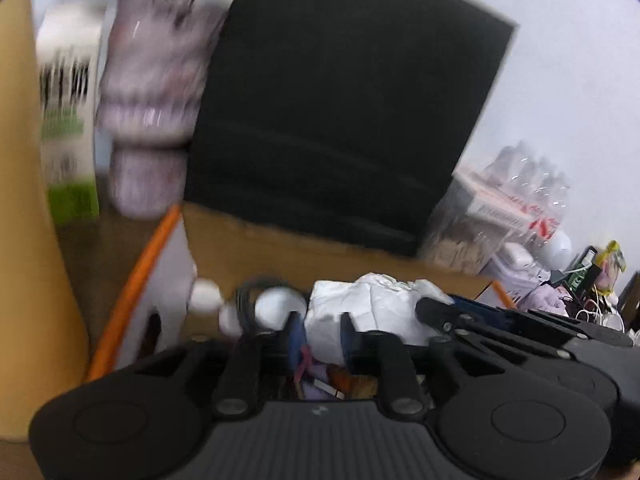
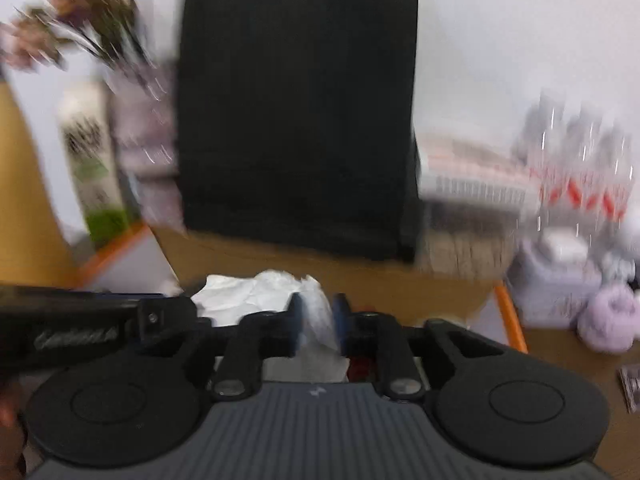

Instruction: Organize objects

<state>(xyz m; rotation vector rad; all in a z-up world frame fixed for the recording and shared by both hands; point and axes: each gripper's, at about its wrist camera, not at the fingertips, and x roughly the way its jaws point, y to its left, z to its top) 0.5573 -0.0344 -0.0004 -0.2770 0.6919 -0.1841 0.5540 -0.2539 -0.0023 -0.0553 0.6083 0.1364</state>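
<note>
matte black tool (image 1: 322,330) linkages, blue fingertip pads (image 2: 295,320), grey ribbed housing

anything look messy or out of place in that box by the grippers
Yes. A crumpled white paper wad sits loosely on top of the box's contents, with a dark cable and small white round items jumbled beside it. Both the left gripper and right gripper appear to be pinching the wad. Motion blur hides finer detail.

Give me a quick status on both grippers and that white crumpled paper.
Left gripper and right gripper both pinching the white crumpled paper. Paper sits over the orange-edged box. Black bag stands behind; nothing blocking.
</note>
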